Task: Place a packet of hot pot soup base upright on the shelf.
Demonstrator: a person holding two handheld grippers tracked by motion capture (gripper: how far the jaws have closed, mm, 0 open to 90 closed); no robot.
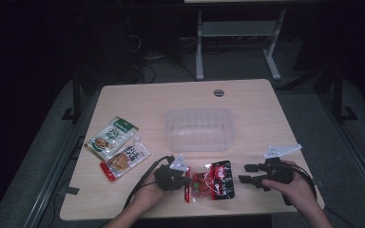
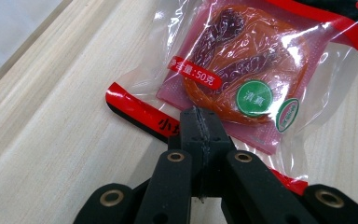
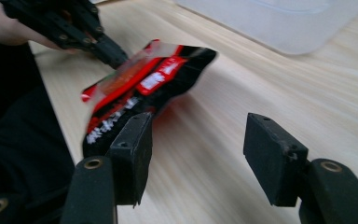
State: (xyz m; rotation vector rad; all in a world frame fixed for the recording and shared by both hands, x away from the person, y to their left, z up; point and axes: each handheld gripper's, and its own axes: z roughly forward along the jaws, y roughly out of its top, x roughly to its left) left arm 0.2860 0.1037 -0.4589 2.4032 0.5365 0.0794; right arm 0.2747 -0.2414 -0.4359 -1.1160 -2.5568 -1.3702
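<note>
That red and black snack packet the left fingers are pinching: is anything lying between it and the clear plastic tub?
Nothing visible does. The red and black snack packet lies just in front of the clear plastic tub, with bare wooden table between them; the two other packets lie off to the left.

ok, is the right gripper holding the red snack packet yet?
No: in the right gripper view the right gripper stands open over bare table, while the left gripper pinches the red snack packet.
</note>
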